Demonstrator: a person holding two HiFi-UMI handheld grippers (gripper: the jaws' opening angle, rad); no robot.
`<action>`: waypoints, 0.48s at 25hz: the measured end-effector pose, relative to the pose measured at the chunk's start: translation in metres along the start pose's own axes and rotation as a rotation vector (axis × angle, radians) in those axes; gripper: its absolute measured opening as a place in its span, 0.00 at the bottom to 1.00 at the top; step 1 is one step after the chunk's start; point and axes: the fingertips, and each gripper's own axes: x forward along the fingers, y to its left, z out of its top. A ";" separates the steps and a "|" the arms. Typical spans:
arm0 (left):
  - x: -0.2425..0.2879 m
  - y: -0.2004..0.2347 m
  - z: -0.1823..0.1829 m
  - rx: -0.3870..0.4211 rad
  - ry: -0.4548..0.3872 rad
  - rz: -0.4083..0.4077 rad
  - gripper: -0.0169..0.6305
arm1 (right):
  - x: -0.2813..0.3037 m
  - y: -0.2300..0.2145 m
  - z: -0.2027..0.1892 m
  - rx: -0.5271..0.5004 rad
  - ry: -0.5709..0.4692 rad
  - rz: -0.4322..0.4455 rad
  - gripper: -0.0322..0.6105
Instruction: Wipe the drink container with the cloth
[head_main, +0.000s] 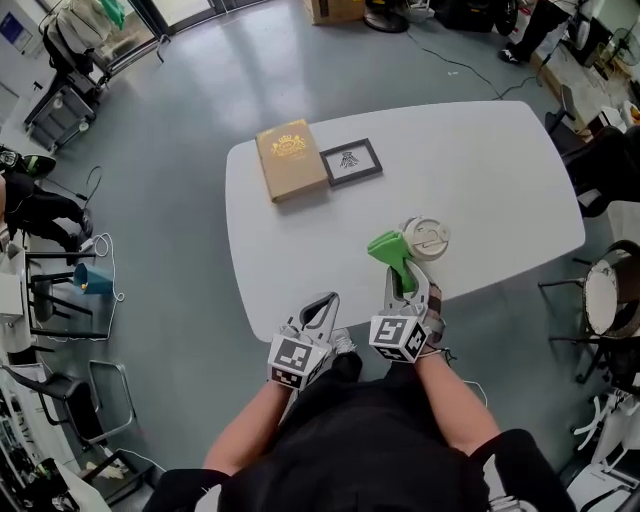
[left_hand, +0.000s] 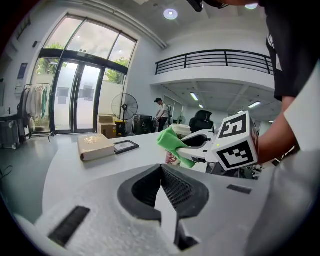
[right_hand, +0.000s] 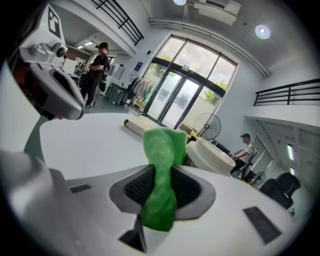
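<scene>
Green cloth (right_hand: 160, 165) is pinched in my right gripper (head_main: 400, 278). In the right gripper view the jaws are pressed onto a twisted band of it. One end sticks out past the tips and the other end hangs back toward the camera. From the head view, the free end fans out just ahead of the gripper, over the front part of the white counter (head_main: 480, 170).

The drink container (head_main: 426, 238), a pale cup with a white lid, stands upright on the counter near its front edge, just to the right of the cloth. The cloth's tip is right beside the cup. I cannot tell from any view whether the two actually touch. In the left gripper view the cloth overlaps the cup's upper side, below the lid.

My left gripper (head_main: 322, 303) is held at the counter's near edge, to the left of the right one and apart from both cup and cloth. Its own view shows the jaws pressed together with nothing between them.

Farther back on the counter, well apart from the cup, lie a tan book (head_main: 291, 158) and a small dark picture frame (head_main: 351, 161), side by side.
</scene>
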 end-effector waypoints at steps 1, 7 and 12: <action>-0.001 -0.001 -0.003 -0.011 0.005 0.001 0.04 | 0.002 0.001 -0.001 0.002 0.006 -0.003 0.22; 0.003 -0.008 -0.012 -0.035 0.012 -0.002 0.04 | 0.016 0.009 -0.009 0.022 0.048 0.023 0.22; 0.007 0.003 -0.002 -0.013 0.000 0.019 0.04 | 0.030 0.015 -0.018 0.050 0.091 0.049 0.22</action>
